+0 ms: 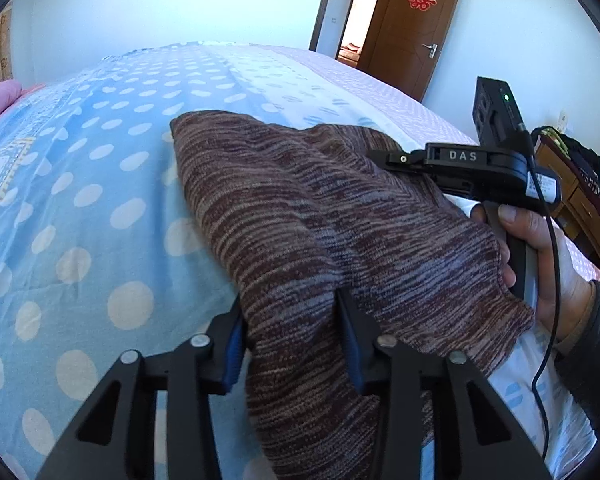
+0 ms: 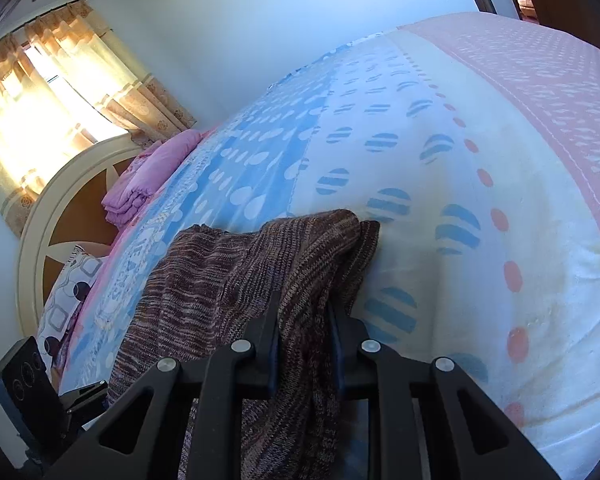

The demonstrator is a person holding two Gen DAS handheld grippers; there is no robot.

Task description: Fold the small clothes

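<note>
The bed [image 1: 100,200] with its blue polka-dot sheet fills the room in front of you, a wooden door [image 1: 412,24] standing open beyond it. The brown marled knit garment [image 1: 300,208] lies bunched across the sheet near its closest edge. Your left gripper [image 1: 292,336] has a fold of that knit clamped between its blue pads. Your right gripper [image 2: 305,320] pinches another bunched edge of the garment, your hand [image 1: 548,272] wrapped round its handle.

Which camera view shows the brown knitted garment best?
The left wrist view: the brown knitted garment lies there nearly whole on the bed. The right wrist view shows only a bunched edge of it between the tongs.
</note>
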